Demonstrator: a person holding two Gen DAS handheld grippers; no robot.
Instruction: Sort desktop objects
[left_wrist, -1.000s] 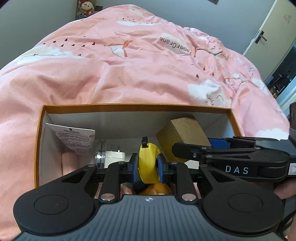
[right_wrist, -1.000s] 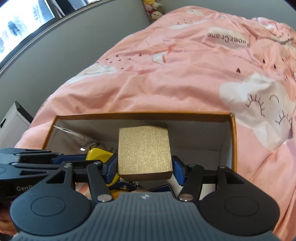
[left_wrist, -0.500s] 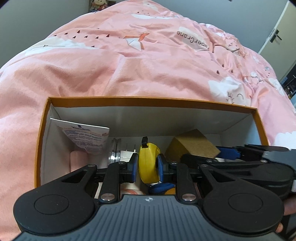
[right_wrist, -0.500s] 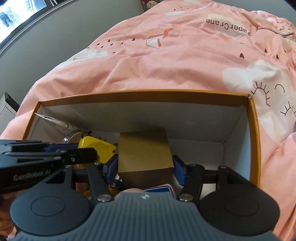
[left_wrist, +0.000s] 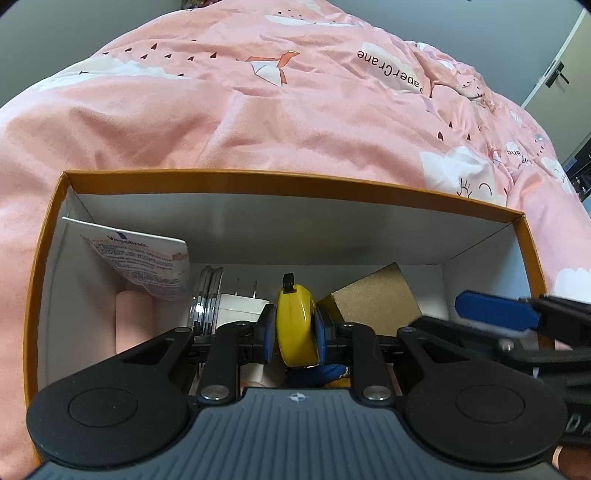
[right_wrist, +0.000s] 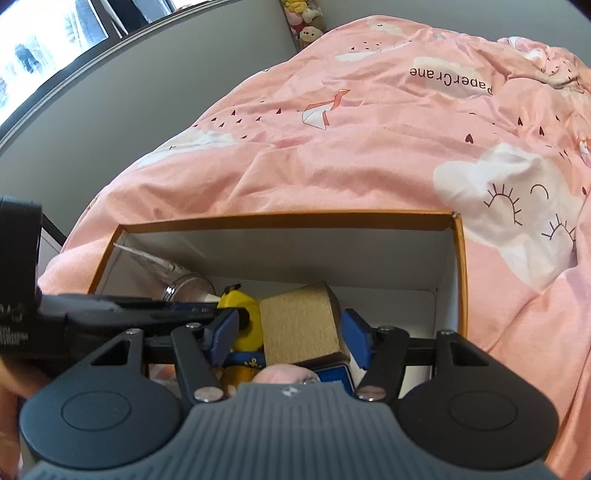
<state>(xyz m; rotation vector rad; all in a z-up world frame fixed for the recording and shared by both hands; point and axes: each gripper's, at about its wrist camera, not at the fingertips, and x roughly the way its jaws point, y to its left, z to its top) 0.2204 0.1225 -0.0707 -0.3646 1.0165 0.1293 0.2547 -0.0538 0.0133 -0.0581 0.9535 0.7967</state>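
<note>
An orange-rimmed cardboard box (left_wrist: 291, 181) with white inner walls sits on a bed covered by a pink quilt (left_wrist: 258, 122) printed with white clouds, paper cranes and small dark hearts and triangles. Grey walls rise behind the bed; a door with a dark handle (left_wrist: 554, 74) shows at the far right in the left wrist view, and in the right wrist view a window (right_wrist: 44, 59) runs along the upper left and soft toys (right_wrist: 306, 22) sit at the head of the bed. The left gripper (left_wrist: 293, 328) is clenched on a yellow tape measure (left_wrist: 297, 325), held upright on its edge low inside the box. The right gripper (right_wrist: 290, 328) stands with its blue pads spread wide on either side of a gold block (right_wrist: 301, 321), with a gap visible on each side, so the block lies released on the box floor just beside the tape measure. Along the left inner wall lean a white lotion tube (left_wrist: 144, 262), a pink cylinder (left_wrist: 135, 321), a round metal-rimmed thing (left_wrist: 207, 299) and a white plug (left_wrist: 242, 306).
</note>
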